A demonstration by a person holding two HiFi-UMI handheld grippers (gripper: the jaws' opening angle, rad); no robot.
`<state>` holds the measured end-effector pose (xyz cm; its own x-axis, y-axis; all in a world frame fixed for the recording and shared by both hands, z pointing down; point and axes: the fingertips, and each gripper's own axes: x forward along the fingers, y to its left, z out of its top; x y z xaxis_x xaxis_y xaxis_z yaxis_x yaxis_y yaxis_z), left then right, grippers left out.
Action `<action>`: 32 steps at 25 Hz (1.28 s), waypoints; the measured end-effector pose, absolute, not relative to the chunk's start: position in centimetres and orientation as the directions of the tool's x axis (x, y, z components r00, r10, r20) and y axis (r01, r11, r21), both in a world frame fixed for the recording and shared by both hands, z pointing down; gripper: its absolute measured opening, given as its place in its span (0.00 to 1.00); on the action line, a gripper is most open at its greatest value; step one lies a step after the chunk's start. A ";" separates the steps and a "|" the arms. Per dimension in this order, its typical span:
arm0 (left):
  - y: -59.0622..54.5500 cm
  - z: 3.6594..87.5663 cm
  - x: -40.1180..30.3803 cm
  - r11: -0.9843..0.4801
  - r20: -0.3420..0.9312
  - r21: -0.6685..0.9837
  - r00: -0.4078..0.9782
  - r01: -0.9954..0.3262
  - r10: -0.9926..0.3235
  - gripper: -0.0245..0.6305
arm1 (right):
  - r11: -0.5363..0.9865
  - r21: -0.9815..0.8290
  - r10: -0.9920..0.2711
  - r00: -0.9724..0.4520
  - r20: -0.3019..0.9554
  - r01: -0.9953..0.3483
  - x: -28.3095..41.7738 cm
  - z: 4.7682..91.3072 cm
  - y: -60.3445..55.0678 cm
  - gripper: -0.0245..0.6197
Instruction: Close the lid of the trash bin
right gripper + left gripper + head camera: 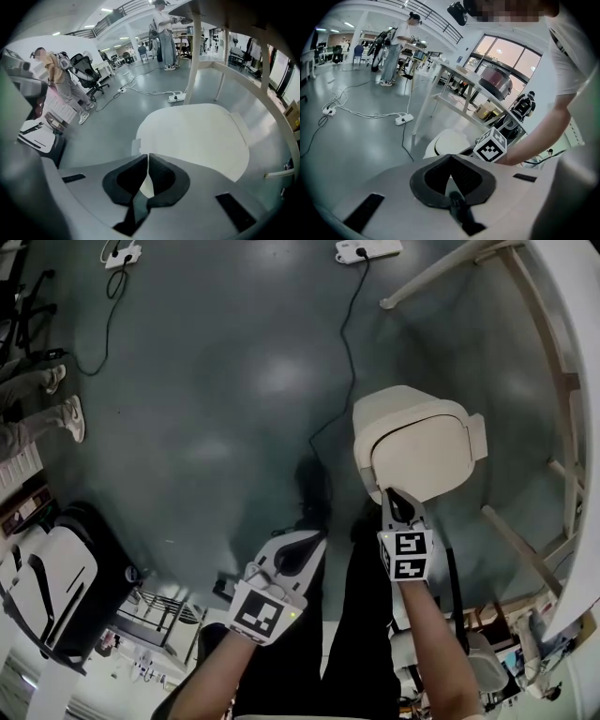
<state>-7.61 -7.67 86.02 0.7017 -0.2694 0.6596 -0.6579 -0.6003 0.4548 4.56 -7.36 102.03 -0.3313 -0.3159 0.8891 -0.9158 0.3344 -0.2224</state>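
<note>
Bin (373,418): cream, standing on the grey floor (216,390) to the person's front right, just beside a white table leg (525,540).
Lid (427,456): lying down across the top of the bin, its hinge side turned away to the right in the head view. Whether it sits fully home, I cannot tell.
Lid in the right gripper view (197,136): a broad, pale, flat surface filling the space just beyond the tips.
Right tongs (394,495): pointing steeply down, tips at the near edge of the lid. Contact cannot be made out.
Right tongs, jaws (148,155): pressed together with only a thin slit showing, and nothing between them.
Left tongs (317,538): lower left in the head view, over the floor and the person's dark legs, well apart from the bin.
Left tongs, jaws (450,156): pressed together at the tips, pinching nothing.
Left gripper view: the bin (447,143) shows beyond the tips, with the right tongs' marker cube (491,145) beside it.
Floor clutter: a power strip (367,249) at the top, its black cable (349,352) running down toward the bin.
Bystander: shoes (73,418) at the left edge.
</note>
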 end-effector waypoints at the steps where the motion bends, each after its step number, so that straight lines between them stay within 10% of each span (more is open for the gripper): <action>1: -7.7 86.2 -7.7 -0.598 0.661 0.455 0.701 -0.659 -0.269 0.06 | 0.330 -0.219 -0.314 -0.325 0.892 -0.918 4.6 102.3 -7.4 0.07; 17: -7.3 86.6 -8.7 -0.586 0.663 0.461 0.697 -0.666 -0.271 0.06 | 0.287 -0.210 -0.253 -0.286 0.924 -0.935 4.7 104.1 -7.4 0.06; 32: -7.3 73.5 -10.0 -0.657 0.625 0.446 0.737 -0.608 -0.258 0.06 | 0.246 -0.206 -0.441 -0.299 0.846 -0.947 4.2 83.8 -9.1 0.06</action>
<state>-10.04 -7.27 73.50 0.7367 -0.2582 0.6250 -0.6083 -0.6569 0.4455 4.23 -9.10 83.82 -0.2987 -0.4412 0.8462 -0.9471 0.2459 -0.2061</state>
